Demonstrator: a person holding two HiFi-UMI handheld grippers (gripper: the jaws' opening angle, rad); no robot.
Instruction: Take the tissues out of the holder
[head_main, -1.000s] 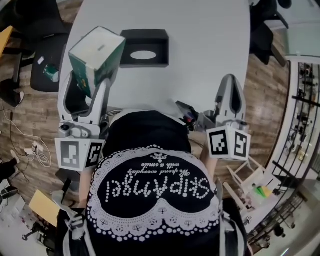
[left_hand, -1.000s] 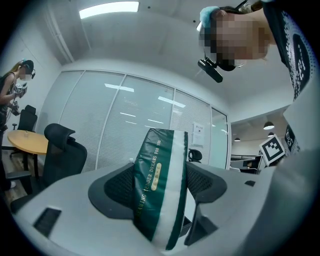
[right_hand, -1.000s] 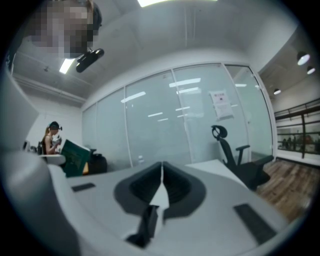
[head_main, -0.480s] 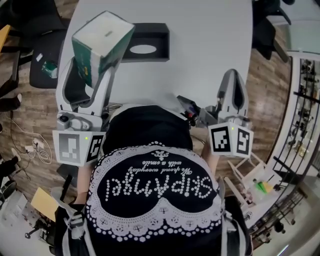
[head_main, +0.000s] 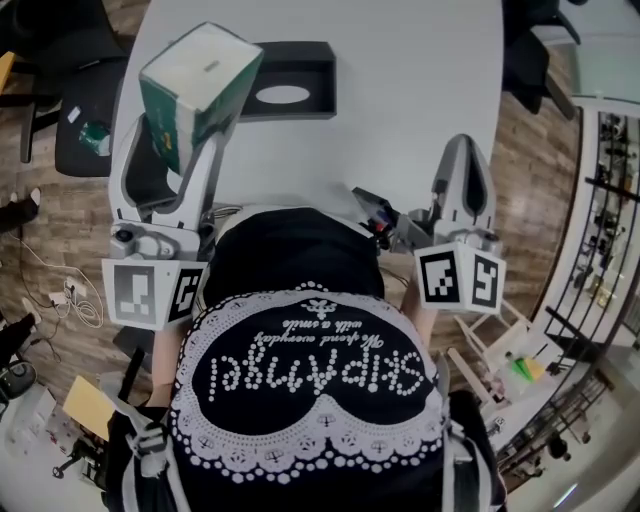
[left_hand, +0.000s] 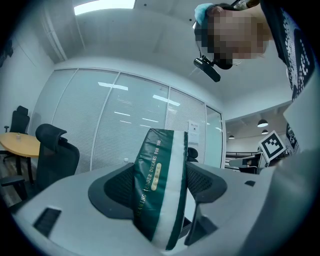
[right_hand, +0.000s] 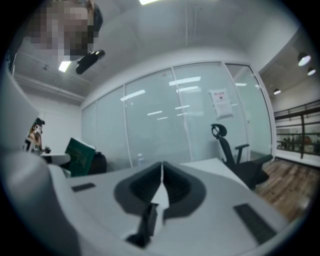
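A green and white tissue pack (head_main: 200, 88) hangs in the air over the table's left edge, with my left gripper (head_main: 186, 152) shut on it from below. In the left gripper view the pack (left_hand: 159, 190) stands upright between the two dark jaw pads, which press on its sides. The black tissue holder (head_main: 290, 80) rests on the white table (head_main: 410, 80), just right of the pack, its oval slot facing up. My right gripper (head_main: 460, 152) is held at the table's near right edge, shut and empty; its jaws meet in a thin line (right_hand: 161, 175). The pack (right_hand: 80, 156) shows at the left there.
Black office chairs stand left of the table (head_main: 85, 130) and at the far right (head_main: 535, 60). Cables lie on the wooden floor (head_main: 60, 290) at the left. Another chair (right_hand: 235, 155) stands before a glass wall in the right gripper view.
My left gripper has lifted the tissue pack a little higher and farther from me. The right gripper has hardly moved.
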